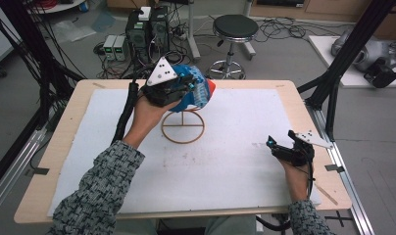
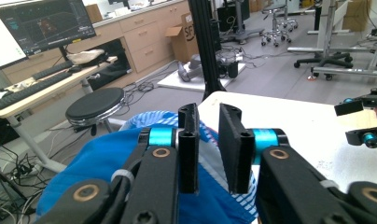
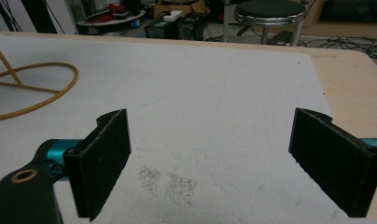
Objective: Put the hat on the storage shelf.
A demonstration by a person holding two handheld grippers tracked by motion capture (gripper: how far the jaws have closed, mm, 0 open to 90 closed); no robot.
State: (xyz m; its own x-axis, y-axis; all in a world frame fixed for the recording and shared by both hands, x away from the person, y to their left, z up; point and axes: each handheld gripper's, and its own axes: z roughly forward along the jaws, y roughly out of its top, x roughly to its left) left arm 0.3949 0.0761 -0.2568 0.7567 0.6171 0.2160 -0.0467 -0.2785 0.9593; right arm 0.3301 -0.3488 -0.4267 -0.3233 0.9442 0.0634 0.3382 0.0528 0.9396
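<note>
Blue cloth cap (image 1: pixel 198 90) sits on top of a thin wooden stand (image 1: pixel 183 127) at about twelve o'clock on the desk (image 1: pixel 304 196), over the white mat (image 1: pixel 235 161). In the high view the left gripper (image 1: pixel 188 85) hovers right against the cap's nine o'clock side, while the right gripper (image 1: pixel 277 145) rests well apart at four o'clock, so the left hand is clearly the nearer.

In the left gripper view the jaws stand slightly parted, a narrow gap between the pads, nothing pinched; the cap (image 2: pixel 107 163) bulges just beneath and beyond them, toward twelve o'clock.

In the right gripper view the jaws are spread wide over bare mat (image 3: pixel 214 116), and the stand's ring (image 3: pixel 32 88) lies at ten o'clock.
</note>
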